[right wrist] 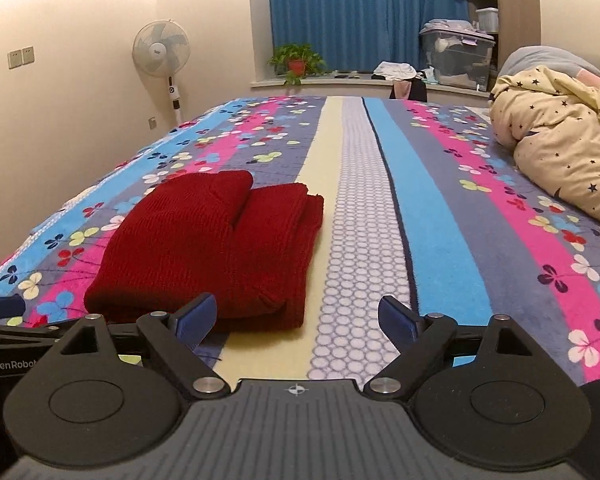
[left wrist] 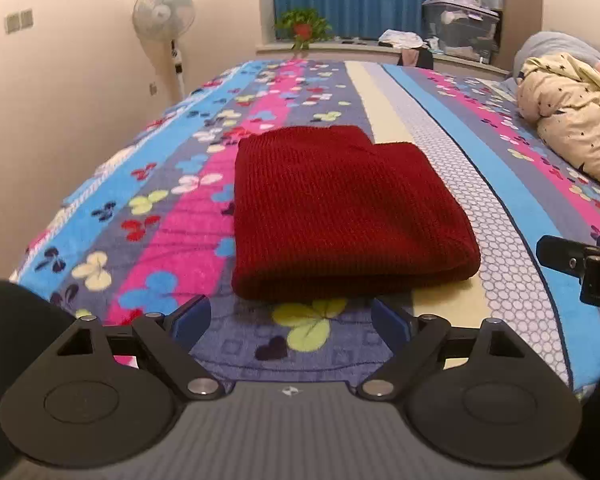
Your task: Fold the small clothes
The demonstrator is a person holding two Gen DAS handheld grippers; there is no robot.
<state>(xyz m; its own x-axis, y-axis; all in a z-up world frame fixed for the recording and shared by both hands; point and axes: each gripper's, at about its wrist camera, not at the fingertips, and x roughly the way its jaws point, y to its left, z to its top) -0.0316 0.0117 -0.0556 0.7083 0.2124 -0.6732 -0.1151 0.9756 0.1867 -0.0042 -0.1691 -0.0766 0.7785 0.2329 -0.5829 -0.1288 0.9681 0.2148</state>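
Just ahead of my left claw (left wrist: 291, 320) and ahead-left of my right claw (right wrist: 296, 318), both spread wide and holding nothing, the red sweater (left wrist: 340, 216) lies folded on the bed (left wrist: 500, 240), so I judge only smoothing remains.

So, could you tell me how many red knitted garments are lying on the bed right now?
1. The folded red knit garment lies on the striped bedspread, just ahead of the open left gripper, nearer the fan side. Others could be hidden under the star-print duvet.
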